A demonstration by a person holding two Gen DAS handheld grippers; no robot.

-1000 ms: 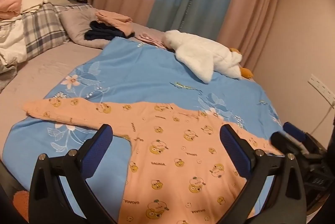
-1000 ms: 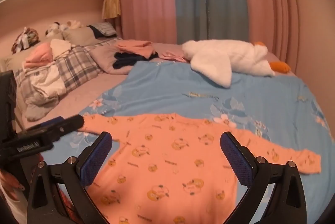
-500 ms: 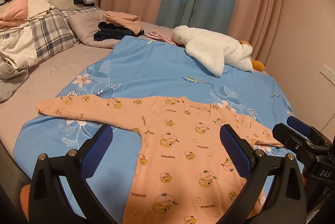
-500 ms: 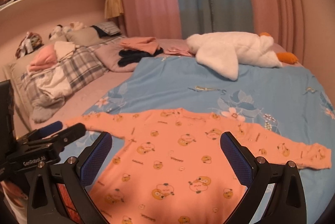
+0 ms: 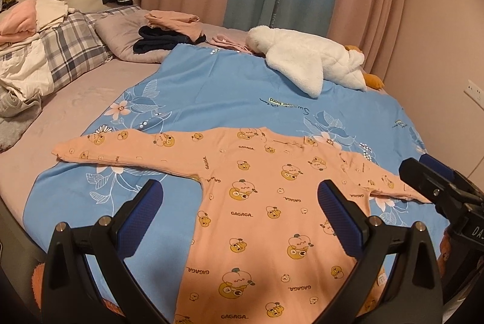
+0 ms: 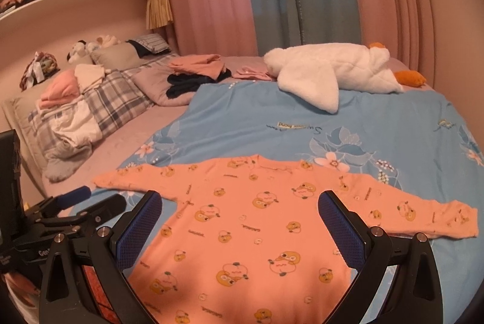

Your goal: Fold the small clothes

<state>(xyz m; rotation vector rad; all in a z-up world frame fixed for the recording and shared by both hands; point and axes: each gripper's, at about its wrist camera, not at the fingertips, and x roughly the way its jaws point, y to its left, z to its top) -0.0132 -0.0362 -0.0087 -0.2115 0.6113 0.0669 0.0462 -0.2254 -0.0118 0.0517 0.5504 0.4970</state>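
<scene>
Peach-orange cotton, printed with small cartoon faces: the baby romper [image 5: 257, 203] is lying flat and unfolded on the blue floral blanket [image 5: 230, 88], close to the bed's near edge. Its collar is pointing toward the far side of the bed, and its body is running back toward the near edge, passing between and under both sets of fingers. Its two sleeves are stretching out sideways, so the widest line of the garment is running parallel to the near edge.

The left gripper [image 5: 239, 218] is hovering above the lower body with fingers spread wide, holding nothing. The right gripper [image 6: 239, 227] is doing the same over the torso, fingers wide and empty. Neither is touching the cloth.

Judged from this layout, no fold is made yet. The left sleeve [image 5: 121, 148] is reaching toward the left edge of the blanket and lies nearer the left gripper; the right sleeve [image 6: 423, 215] is trailing toward the right edge and lies nearer the right gripper. Each cuff is sitting well outboard of its fingers, so a sleeve fold would call for a sideways reach first.

A white plush goose [image 6: 332, 73] and stacked clothes [image 5: 172, 30] are resting at the far side, well apart from the work area
</scene>
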